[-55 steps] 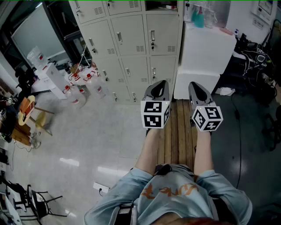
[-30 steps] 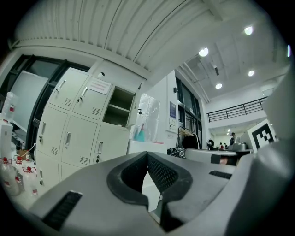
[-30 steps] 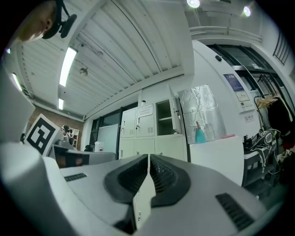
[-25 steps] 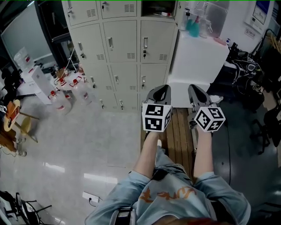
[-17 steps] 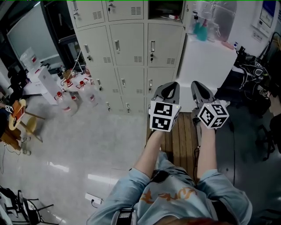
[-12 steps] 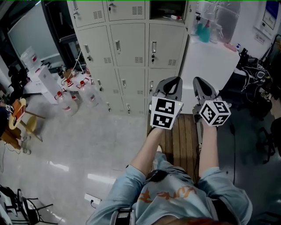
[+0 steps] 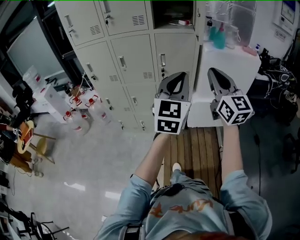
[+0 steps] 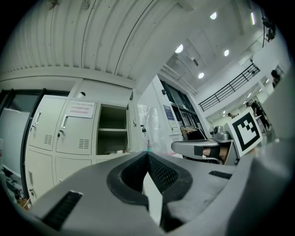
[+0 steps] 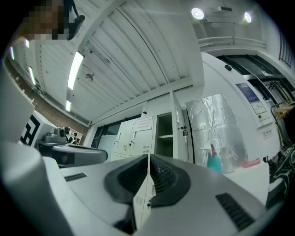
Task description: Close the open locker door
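Head view looks down on a person in a light blue shirt (image 7: 187, 211), both arms stretched forward over a strip of wooden boards (image 7: 197, 145) on the floor. The left gripper (image 7: 177, 75) and right gripper (image 7: 214, 71) are held side by side in the air, near each other but apart. Each gripper's own view shows its jaws pressed together with nothing between them.

Past the grippers stands a bank of pale lockers (image 7: 136, 61), and just right of it a white block (image 7: 225, 65) with a teal bottle (image 7: 219, 37) on top. Jugs (image 7: 79, 112) cluster on the floor to the left.

In the top row, straight beyond the left gripper, one compartment (image 7: 171, 11) gapes dark. Its door (image 7: 196, 16) is swung out on the right side, seen edge-on, well clear of both grippers.
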Tool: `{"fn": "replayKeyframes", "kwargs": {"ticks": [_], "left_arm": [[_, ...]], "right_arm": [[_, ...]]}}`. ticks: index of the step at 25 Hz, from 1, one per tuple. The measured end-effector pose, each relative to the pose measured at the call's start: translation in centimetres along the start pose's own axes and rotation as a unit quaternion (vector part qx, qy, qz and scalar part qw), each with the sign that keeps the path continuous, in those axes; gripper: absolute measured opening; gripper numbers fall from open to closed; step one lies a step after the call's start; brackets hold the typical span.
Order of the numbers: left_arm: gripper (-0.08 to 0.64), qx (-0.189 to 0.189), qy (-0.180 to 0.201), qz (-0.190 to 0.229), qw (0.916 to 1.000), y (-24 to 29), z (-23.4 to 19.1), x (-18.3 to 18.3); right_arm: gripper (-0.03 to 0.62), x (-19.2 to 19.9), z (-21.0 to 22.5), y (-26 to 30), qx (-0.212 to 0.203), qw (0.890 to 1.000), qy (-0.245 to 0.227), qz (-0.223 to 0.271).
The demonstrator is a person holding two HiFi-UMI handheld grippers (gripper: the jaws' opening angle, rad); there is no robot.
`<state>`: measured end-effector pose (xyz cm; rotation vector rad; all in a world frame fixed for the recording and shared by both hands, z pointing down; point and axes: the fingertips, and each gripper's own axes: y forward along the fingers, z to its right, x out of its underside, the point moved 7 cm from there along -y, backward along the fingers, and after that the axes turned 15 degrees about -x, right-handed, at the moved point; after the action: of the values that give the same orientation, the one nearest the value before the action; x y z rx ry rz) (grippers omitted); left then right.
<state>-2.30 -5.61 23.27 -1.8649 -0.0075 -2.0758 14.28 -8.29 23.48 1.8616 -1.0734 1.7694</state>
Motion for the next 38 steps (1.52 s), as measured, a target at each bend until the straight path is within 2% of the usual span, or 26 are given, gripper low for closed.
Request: {"fn": "replayKeyframes", "kwargs": {"ticks": [4,11,24,33,38], "left_arm": [[0.021,0.0,0.002,0.008,1.0,3.3,-0.8,-0.2],[0.021,0.019,0.013,0.016,0.9996,8.5,-0.3,-0.2],[0.021,0.039,0.037,0.035,0.9979,15.6,0.0,-0.4],[0.021,0.042,0.072,0.041,0.9957,18.9,-0.7,0.4],[0.021,0.038,0.074,0.045,0.9956,20.5,-1.8,0.9]], "right_arm": [[0.032,-1.2,2.7,2.6,0.0,1.0,-0.024,0.009],[0.032,-2.1,6.7,5.7,-0.007,0.999,-0.04,0.013],[0.037,-1.8,12.9,9.5,-0.023,0.997,-0.064,0.025],[0.04,-1.4,15.1,12.2,-0.038,0.995,-0.078,0.046],[0.046,-1.3,15.0,13.1,-0.064,0.992,-0.09,0.053]]}}
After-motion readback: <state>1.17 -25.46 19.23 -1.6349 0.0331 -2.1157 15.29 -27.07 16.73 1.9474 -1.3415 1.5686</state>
